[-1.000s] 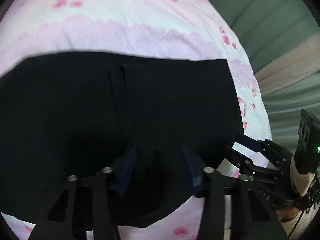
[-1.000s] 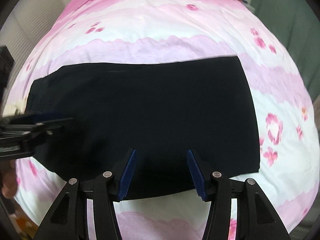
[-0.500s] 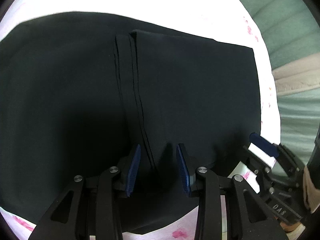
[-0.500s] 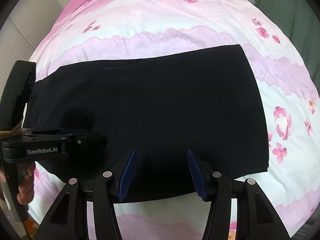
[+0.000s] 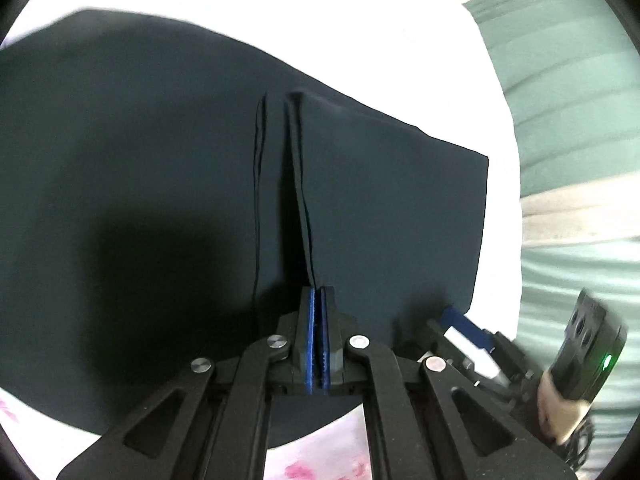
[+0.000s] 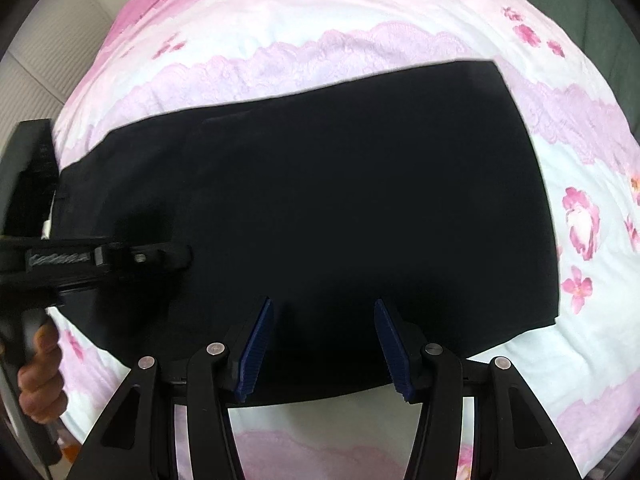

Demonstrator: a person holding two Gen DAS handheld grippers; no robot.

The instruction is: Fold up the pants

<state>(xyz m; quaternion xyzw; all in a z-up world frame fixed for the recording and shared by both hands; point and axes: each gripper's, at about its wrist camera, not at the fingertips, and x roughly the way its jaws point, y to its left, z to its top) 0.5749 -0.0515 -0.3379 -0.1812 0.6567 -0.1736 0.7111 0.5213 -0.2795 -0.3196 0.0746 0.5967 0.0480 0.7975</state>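
Left tongs (image 5: 318, 300) pinch a fold of the pants (image 6: 340, 200) on the floral bedspread (image 6: 320, 40); right tongs (image 6: 324, 320) hover spread.

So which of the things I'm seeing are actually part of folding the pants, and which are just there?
Part of the job:
- black pants, spread flat
- left gripper, shut on the pants' layered edge
- right gripper, open over the near edge

Just there:
- pink flowered bedsheet under the pants
- green curtain beyond the bed

left tongs (image 5: 318, 336) pinched on the dark pants' (image 5: 160, 184) folded edge.
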